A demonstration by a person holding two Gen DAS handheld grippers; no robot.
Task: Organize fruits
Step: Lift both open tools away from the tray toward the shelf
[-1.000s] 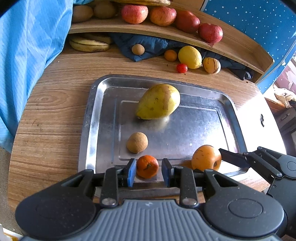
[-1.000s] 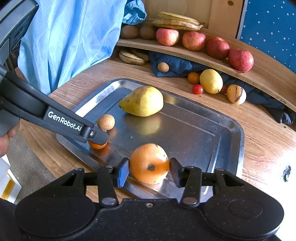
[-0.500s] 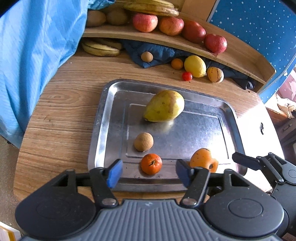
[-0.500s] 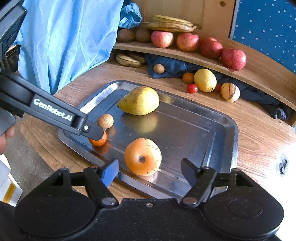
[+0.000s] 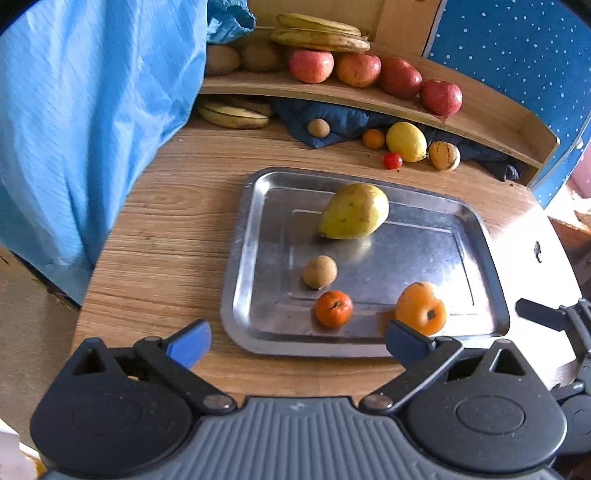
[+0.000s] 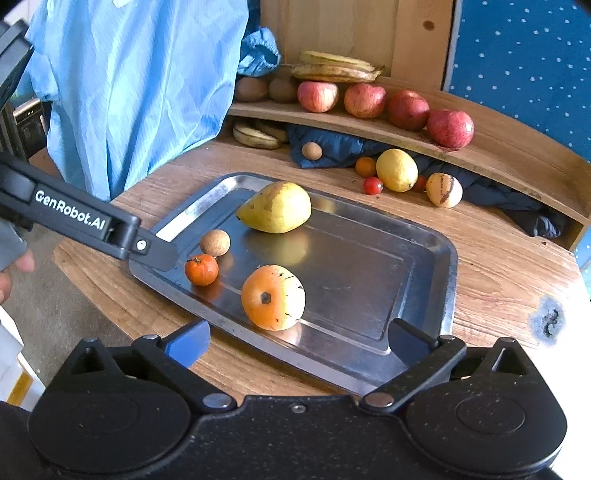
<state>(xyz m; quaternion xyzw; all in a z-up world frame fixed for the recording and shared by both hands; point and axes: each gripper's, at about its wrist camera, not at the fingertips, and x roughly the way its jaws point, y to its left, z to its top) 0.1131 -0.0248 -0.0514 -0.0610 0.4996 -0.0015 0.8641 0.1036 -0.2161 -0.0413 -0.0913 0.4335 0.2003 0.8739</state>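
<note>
Four fruits on metal tray (image 5: 236,295), wide-spread left hand-held gripper (image 5: 295,341) apparently just short of it

Round-edged wood-grain counter (image 5: 173,229), dark knot mark (image 6: 548,319) near its right edge. Curved raised wooden shelf (image 6: 517,147) runs along the back, with a plain wooden panel (image 6: 354,33) standing upright behind it. Light blue cloth (image 5: 85,110) hangs at left, covering that side down past the counter edge. Dark blue cloth (image 6: 340,146) bunched under the shelf. Blue white-dotted surface (image 6: 528,55) at right rear. Grey floor (image 5: 33,332) at lower left. Bright daylight patch on the counter's right side; its source is out of view.
</note>
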